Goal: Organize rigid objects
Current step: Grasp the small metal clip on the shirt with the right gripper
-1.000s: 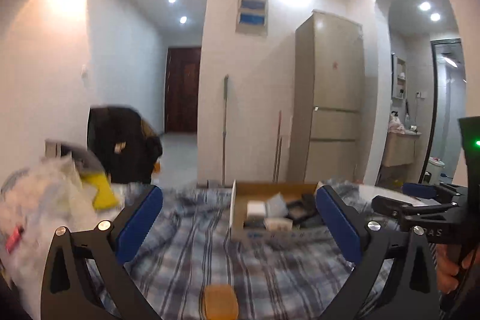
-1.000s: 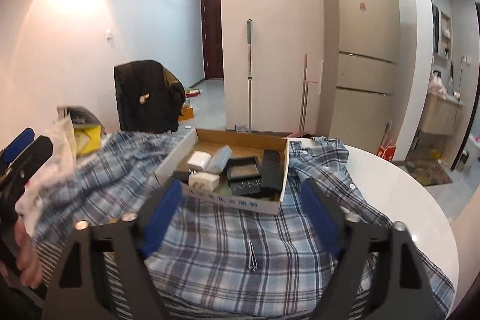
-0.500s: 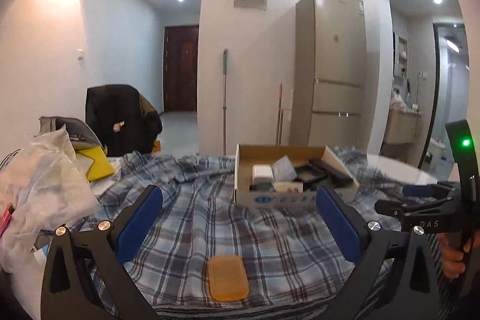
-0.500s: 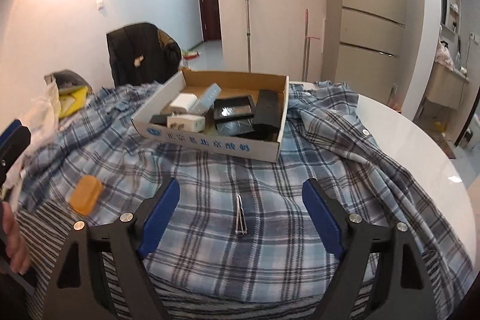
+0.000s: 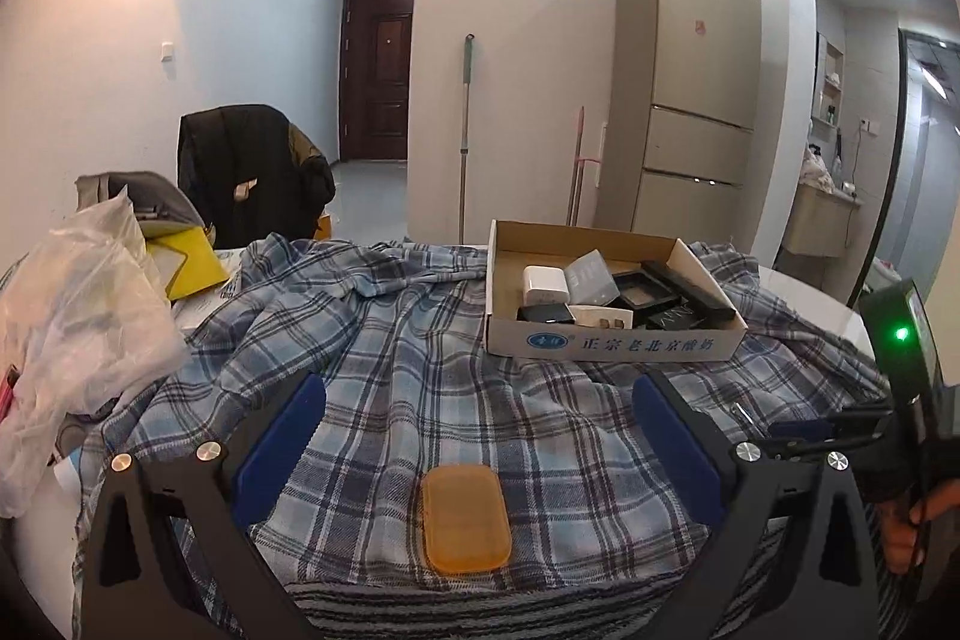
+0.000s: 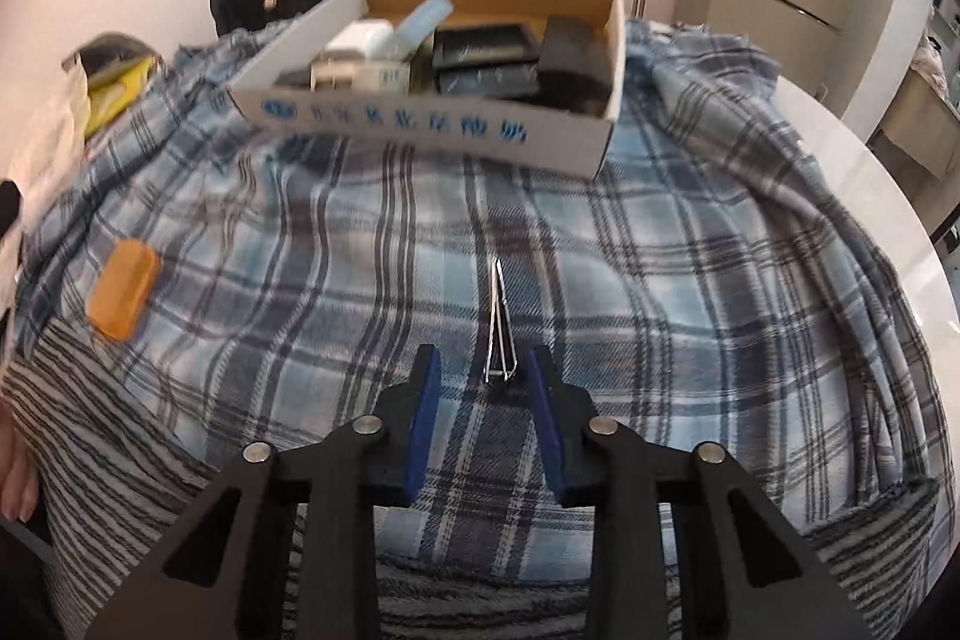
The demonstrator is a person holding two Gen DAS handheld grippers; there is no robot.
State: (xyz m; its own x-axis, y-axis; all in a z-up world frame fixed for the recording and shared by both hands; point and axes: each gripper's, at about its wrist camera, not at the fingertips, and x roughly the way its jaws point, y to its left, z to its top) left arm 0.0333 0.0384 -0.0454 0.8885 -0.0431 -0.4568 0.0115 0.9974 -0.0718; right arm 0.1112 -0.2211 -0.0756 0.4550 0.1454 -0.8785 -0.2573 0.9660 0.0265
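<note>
Legibly, cardboard box (image 5: 612, 340) printed "正宗老北京酸奶"

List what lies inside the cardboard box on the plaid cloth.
The cardboard box holds a white charger block, a translucent grey case, black trays and a long black bar. Whatever sits beneath them, and the box floor, is hidden.

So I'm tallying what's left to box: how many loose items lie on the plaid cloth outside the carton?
2: the orange pad at left, and the metal tweezers just ahead of the right tongs. Folds may hide more.
</note>
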